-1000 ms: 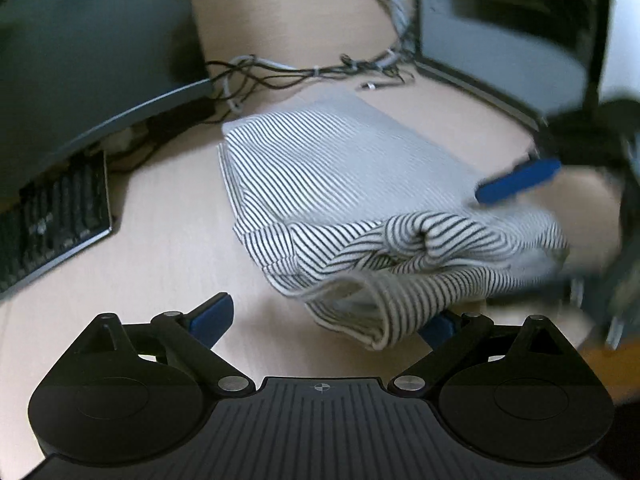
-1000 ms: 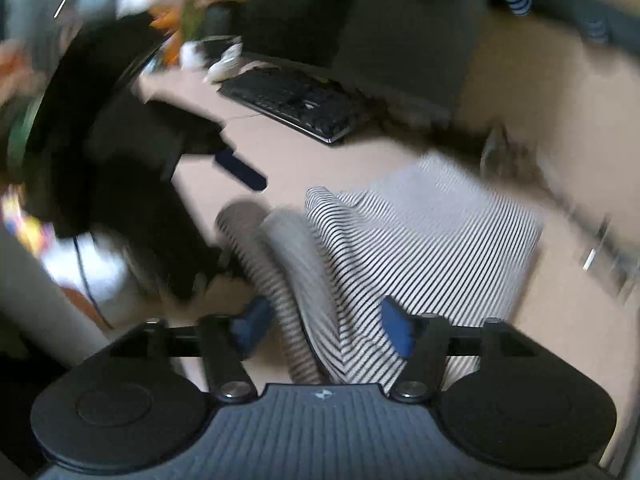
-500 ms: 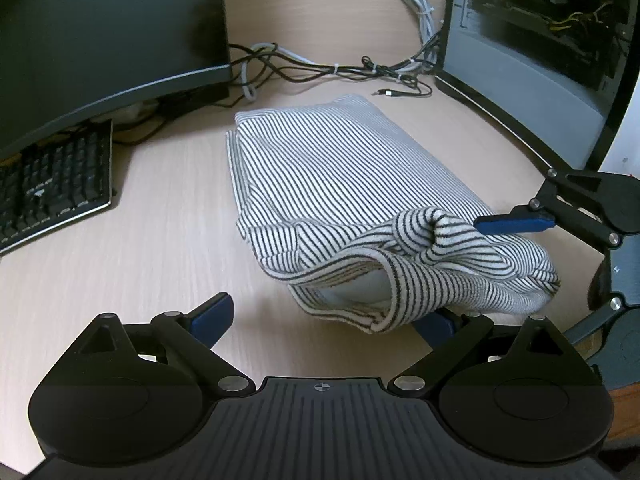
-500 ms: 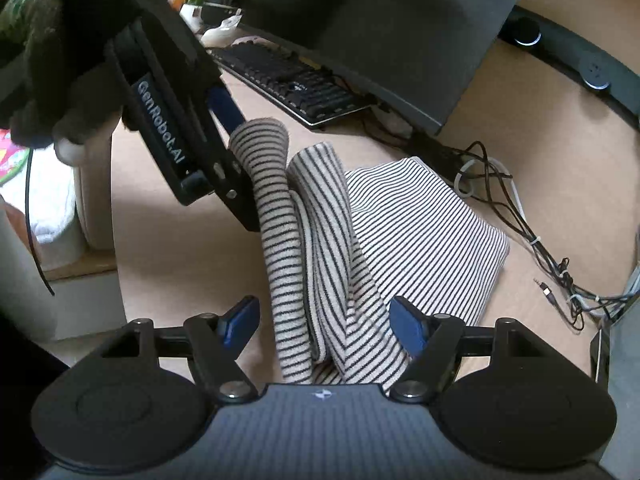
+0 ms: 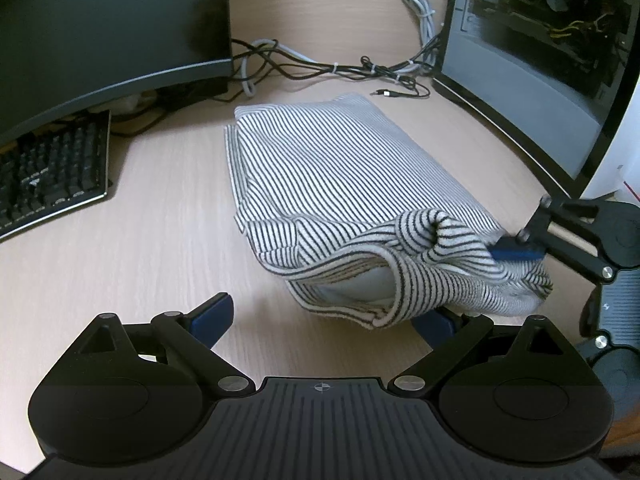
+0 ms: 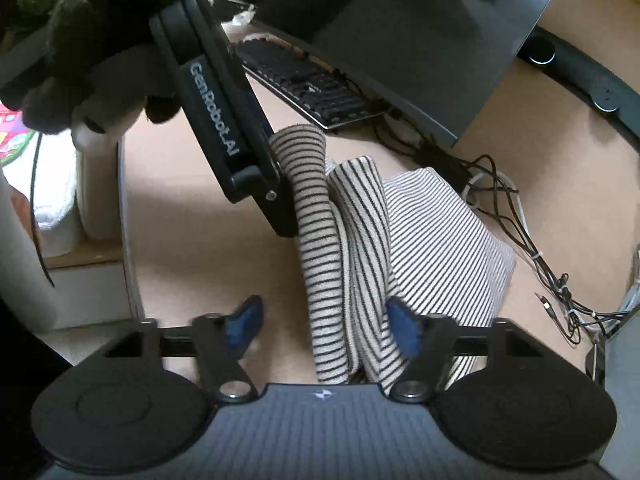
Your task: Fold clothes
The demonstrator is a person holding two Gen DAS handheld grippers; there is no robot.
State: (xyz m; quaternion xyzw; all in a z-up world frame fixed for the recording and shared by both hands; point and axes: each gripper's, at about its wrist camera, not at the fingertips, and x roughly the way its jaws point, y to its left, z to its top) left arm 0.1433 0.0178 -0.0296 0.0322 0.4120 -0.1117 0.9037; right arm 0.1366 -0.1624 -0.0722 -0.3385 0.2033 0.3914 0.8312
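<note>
A grey-and-white striped garment [image 5: 344, 184] lies folded on the wooden desk [image 5: 152, 216], its near end bunched into loose rolls [image 6: 316, 240]. My left gripper [image 5: 323, 319] stands open at that near edge. Its right finger sits under the overhanging cloth and its left finger is over bare desk. My right gripper [image 6: 323, 324] straddles the rolled end from the right side and its jaws are closing. The right pad touches the cloth while the left pad is still apart from it. In the left wrist view one of its pads [image 5: 516, 251] rests on top of the roll.
A dark monitor [image 5: 100, 28] and a keyboard [image 5: 52, 168] stand at the left. Cables [image 5: 328, 68] run along the back, and a computer case [image 5: 532, 52] is at the right. A gloved hand [image 6: 60, 60] holds the left gripper near the desk's edge [image 6: 126, 240].
The right gripper has come down and in over the garment's rolled end, and its jaws have narrowed around it. The left gripper has stayed at the near edge, still open.
</note>
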